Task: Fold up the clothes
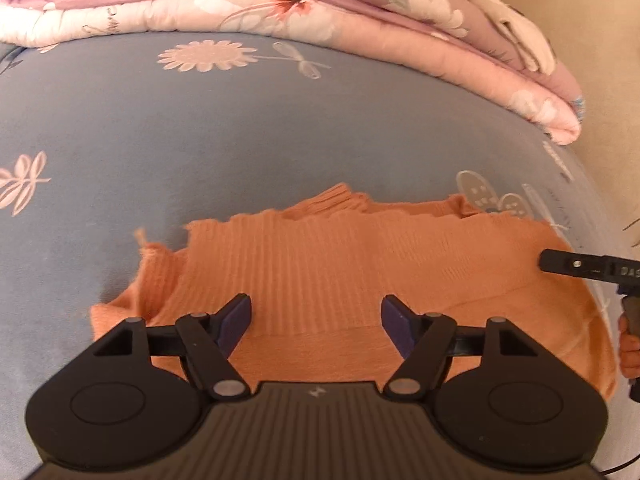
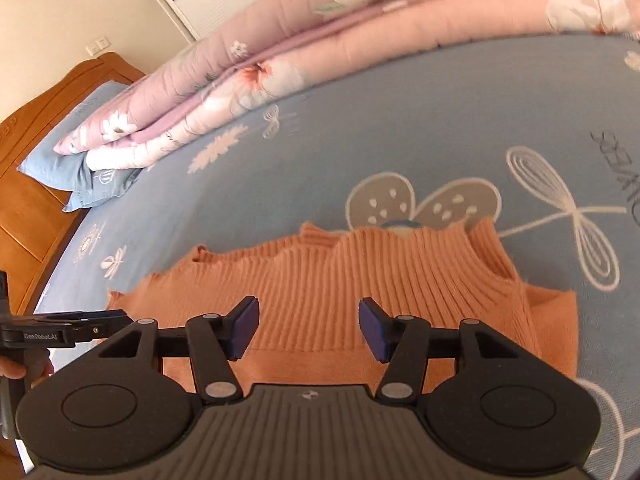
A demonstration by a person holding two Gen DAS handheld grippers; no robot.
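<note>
An orange ribbed knit sweater (image 1: pixel 340 264) lies flat on the blue flowered bedsheet (image 1: pixel 200 132), partly folded, with a fold edge running across its near part. My left gripper (image 1: pixel 316 320) hovers over the sweater's near edge, its jaws wide apart and nothing between the blue pads. In the right wrist view the same sweater (image 2: pixel 360 280) fills the middle. My right gripper (image 2: pixel 308 326) stands open above it, pads clear of the cloth. The right gripper's tip (image 1: pixel 560 262) shows at the sweater's right side in the left wrist view. The left gripper's finger (image 2: pixel 80 326) shows at the left in the right wrist view.
A folded pink floral quilt (image 1: pixel 360 20) lies across the far side of the bed. A blue pillow (image 2: pixel 80 152) and a wooden headboard (image 2: pixel 36 184) stand at the far left in the right wrist view. The bed's edge and a pale floor (image 1: pixel 612 100) lie to the right.
</note>
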